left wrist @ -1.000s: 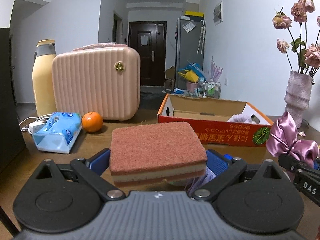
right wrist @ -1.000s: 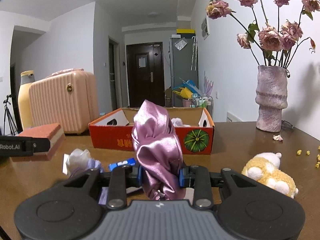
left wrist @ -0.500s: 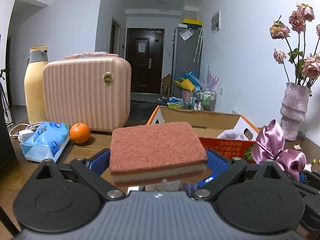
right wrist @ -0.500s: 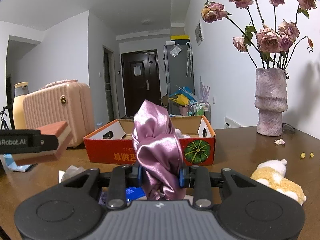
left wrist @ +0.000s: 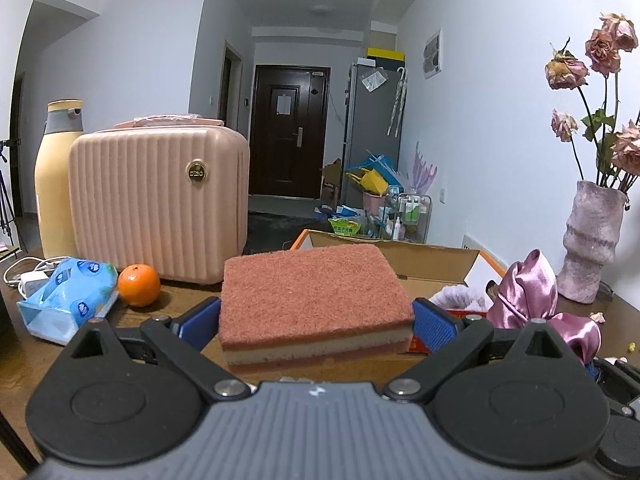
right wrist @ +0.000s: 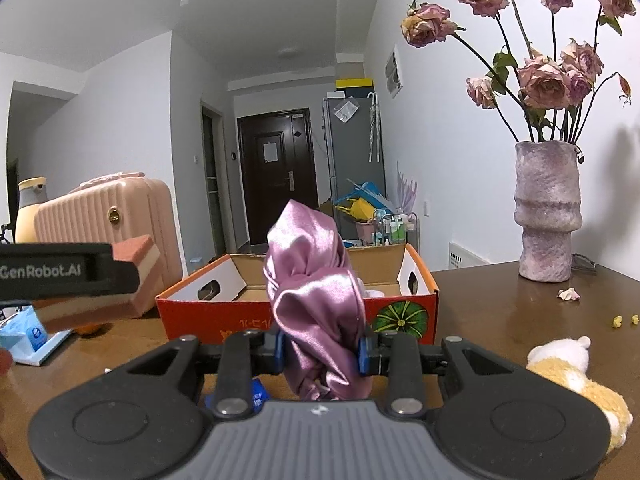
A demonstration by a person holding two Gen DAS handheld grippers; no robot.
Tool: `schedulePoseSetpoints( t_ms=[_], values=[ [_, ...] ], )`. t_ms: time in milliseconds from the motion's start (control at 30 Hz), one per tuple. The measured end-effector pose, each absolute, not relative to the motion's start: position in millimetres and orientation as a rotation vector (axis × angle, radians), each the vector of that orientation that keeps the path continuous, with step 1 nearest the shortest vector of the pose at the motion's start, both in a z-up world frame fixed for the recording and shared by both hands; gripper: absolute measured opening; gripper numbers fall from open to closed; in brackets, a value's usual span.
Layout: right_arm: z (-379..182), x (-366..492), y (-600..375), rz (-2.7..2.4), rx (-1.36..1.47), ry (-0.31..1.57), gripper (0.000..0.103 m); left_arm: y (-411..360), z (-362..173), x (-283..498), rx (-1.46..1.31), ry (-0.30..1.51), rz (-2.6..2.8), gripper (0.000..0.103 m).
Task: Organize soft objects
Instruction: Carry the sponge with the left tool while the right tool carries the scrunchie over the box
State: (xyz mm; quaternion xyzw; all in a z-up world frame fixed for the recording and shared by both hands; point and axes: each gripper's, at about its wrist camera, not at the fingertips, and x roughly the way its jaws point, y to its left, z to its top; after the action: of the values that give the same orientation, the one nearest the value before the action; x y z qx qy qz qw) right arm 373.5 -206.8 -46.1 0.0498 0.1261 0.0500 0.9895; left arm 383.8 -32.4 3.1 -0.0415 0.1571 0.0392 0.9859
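My left gripper [left wrist: 316, 320] is shut on a red-brown scouring sponge [left wrist: 312, 300] and holds it above the table, short of the open orange cardboard box [left wrist: 436, 260]. My right gripper [right wrist: 322, 354] is shut on a shiny pink satin cloth [right wrist: 316, 292], held up in front of the same box [right wrist: 224, 320]. The sponge [right wrist: 136, 264] and the left gripper show at the left of the right wrist view. The cloth [left wrist: 532, 292] shows at the right of the left wrist view. A white fluffy item [left wrist: 460, 294] lies in the box.
A pink ribbed case [left wrist: 160, 208], a yellow bottle [left wrist: 56, 176], an orange [left wrist: 139, 285] and a blue tissue pack [left wrist: 68, 300] stand at the left. A vase of dried roses [right wrist: 546, 216] stands at the right. A plush toy [right wrist: 576, 380] lies on the table [right wrist: 500, 312].
Both grippers have risen with their loads. The box now sits lower in both views, and its inside shows in the right wrist view.
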Motion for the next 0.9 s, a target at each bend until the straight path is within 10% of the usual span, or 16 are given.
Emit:
schedulePoseSetpoints(
  t_ms=[900],
  values=[
    [-44.3,432.4,-210.0,0.071,0.116,0.23,0.031,-49.7,6.1,446.0,-0.094,0.293,0.071,0.101]
  ],
)
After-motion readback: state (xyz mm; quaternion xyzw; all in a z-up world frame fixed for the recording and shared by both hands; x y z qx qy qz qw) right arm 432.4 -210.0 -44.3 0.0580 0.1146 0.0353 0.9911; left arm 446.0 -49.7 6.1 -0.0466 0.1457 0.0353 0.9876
